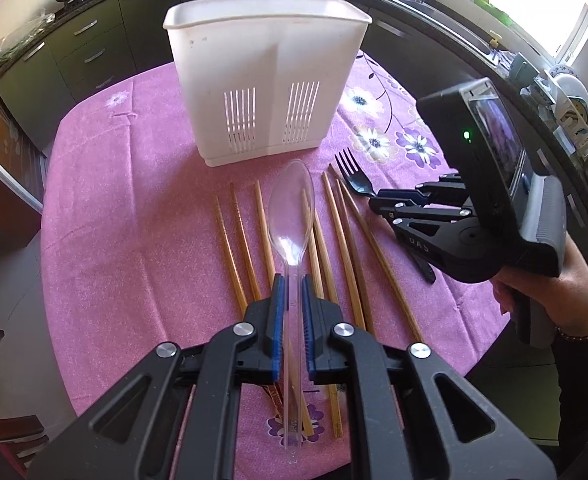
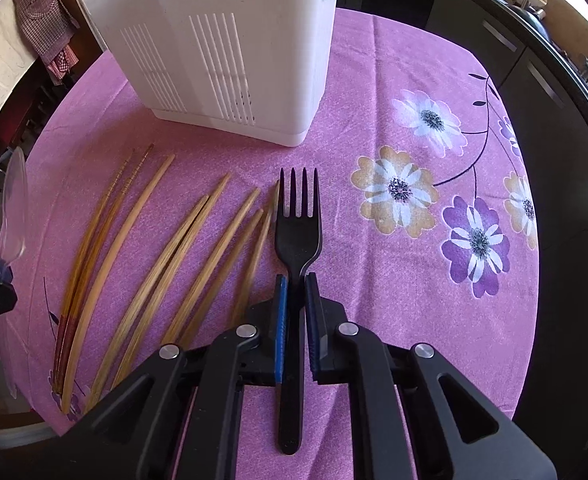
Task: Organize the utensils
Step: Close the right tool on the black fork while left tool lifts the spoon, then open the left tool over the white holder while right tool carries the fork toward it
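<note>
My left gripper is shut on the handle of a clear plastic spoon, held above the table with its bowl pointing toward a white slotted utensil holder. My right gripper is shut on the handle of a black plastic fork, tines pointing toward the holder. Several wooden chopsticks lie side by side on the pink cloth below the spoon; they also show in the right wrist view. The right gripper with the fork shows at right in the left wrist view.
The round table carries a pink flowered cloth. Dark kitchen cabinets and a counter with dishes surround it. The table's edge runs close on the left and right.
</note>
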A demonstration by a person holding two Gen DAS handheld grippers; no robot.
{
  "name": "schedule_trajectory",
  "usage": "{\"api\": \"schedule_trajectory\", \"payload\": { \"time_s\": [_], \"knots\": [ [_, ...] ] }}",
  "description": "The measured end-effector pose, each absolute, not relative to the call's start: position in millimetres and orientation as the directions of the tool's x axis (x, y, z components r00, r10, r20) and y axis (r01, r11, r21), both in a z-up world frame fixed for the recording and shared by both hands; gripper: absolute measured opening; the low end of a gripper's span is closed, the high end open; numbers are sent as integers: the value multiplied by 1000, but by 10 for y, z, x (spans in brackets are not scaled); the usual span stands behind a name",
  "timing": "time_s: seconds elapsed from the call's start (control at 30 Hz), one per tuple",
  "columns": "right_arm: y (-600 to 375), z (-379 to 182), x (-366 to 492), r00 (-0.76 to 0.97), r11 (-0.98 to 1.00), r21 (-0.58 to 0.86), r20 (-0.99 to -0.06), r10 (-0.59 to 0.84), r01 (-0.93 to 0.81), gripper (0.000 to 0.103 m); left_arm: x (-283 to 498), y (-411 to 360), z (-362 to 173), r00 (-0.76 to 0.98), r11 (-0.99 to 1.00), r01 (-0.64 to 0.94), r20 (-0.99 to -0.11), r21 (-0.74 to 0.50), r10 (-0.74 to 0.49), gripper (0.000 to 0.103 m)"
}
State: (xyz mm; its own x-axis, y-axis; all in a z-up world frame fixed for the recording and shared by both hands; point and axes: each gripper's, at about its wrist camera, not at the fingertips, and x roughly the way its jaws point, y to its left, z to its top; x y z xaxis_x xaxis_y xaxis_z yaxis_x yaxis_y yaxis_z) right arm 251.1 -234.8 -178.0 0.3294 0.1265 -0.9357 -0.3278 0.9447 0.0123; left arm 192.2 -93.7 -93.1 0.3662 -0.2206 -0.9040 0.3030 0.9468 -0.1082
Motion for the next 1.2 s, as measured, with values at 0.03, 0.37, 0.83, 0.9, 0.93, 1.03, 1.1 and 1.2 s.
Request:
{"api": "schedule_trajectory", "payload": {
  "time_s": [0.03, 0.37, 0.83, 0.9, 0.93, 1.03, 1.1, 1.2],
  "knots": [
    [-2392, -1750, 2489, 338, 946, 30, -930, 145, -324, 10, 1922, -925, -874, 377, 946, 304, -898, -113, -229, 9],
    [-2947, -1376, 1983, 457, 903, 278, -790, 409, -329, 10, 2223, -810, 358, 670, 928, 306, -644, -213, -369, 9],
    [-3159, -1243, 1571, 512, 856, 364, -689, 512, -366, 10, 3164, -1067, 350, 919, 982, 154, -349, -111, -184, 9],
    [-3149, -1176, 1561, 523, 854, 360, -678, 517, -377, 10, 3200, -1070, 220, 913, 983, 148, -366, -107, -177, 9],
    [-3139, -1145, 1564, 528, 852, 359, -672, 520, -382, 10, 3207, -1065, 158, 910, 983, 148, -375, -108, -178, 9],
    [-3091, -1034, 1577, 539, 847, 350, -658, 526, -400, 10, 3181, -1043, 6, 901, 985, 142, -399, -96, -169, 9],
    [-3051, -936, 1587, 551, 847, 338, -649, 525, -410, 10, 3147, -1000, -76, 893, 985, 148, -415, -93, -173, 10],
    [-2987, -753, 1615, 579, 852, 309, -631, 516, -422, 10, 3097, -955, -184, 873, 984, 154, -453, -93, -180, 27]
  ]
}}
